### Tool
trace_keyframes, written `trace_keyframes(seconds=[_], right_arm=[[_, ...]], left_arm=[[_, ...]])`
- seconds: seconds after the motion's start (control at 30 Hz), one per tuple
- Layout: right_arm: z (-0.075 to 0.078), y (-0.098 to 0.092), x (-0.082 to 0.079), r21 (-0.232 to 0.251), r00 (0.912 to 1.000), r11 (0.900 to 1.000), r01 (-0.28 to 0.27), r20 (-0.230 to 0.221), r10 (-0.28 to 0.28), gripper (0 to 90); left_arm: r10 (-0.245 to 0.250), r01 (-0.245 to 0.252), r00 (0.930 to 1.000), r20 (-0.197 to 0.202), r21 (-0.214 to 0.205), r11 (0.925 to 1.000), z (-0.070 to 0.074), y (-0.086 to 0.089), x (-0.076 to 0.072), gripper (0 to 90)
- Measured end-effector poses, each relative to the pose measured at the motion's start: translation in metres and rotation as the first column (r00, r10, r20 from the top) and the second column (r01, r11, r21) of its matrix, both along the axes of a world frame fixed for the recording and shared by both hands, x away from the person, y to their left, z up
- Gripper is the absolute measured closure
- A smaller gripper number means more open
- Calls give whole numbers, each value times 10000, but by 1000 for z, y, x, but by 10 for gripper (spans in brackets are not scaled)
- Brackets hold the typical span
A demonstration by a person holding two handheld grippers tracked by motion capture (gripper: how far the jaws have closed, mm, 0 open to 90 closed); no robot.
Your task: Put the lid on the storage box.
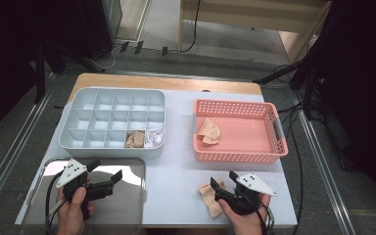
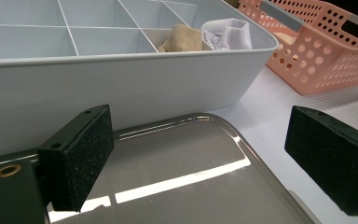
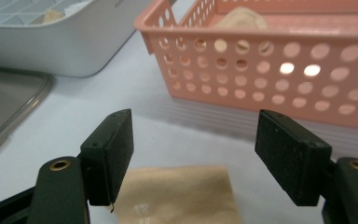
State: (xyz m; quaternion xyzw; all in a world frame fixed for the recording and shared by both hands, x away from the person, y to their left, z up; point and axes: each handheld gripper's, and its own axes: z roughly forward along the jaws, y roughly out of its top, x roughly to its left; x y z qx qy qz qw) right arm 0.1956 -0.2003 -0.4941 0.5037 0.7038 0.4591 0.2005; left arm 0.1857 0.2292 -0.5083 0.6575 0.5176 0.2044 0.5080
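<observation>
A: Lower left of the high view, the left gripper [image 1: 107,177] hovers over the steel tray [image 1: 127,215], fingers released, nothing between them.

B: And lower right, the right gripper [image 1: 223,180], fingers spread, sits above the beige cloth [image 1: 210,197], which lies flat on the counter [image 1: 176,186] below the pink basket [image 1: 235,155].

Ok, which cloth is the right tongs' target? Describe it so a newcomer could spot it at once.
Start at the pink basket on the table's right side. Come toward the near edge: a tan cloth lies flat on the white table surface, under the open right tongs. Unlike the tan cloth in the basket and the two in the grey tray, it sits in no container.
</observation>
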Motion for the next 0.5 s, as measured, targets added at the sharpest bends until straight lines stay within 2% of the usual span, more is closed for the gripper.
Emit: trace_keyframes(seconds=[0.5], right_arm=[[35, 5, 22, -164, 9981, 9998, 148, 593, -138, 300]], left_arm=[[90, -90, 9999, 62, -62, 9999, 1, 2, 0, 85]])
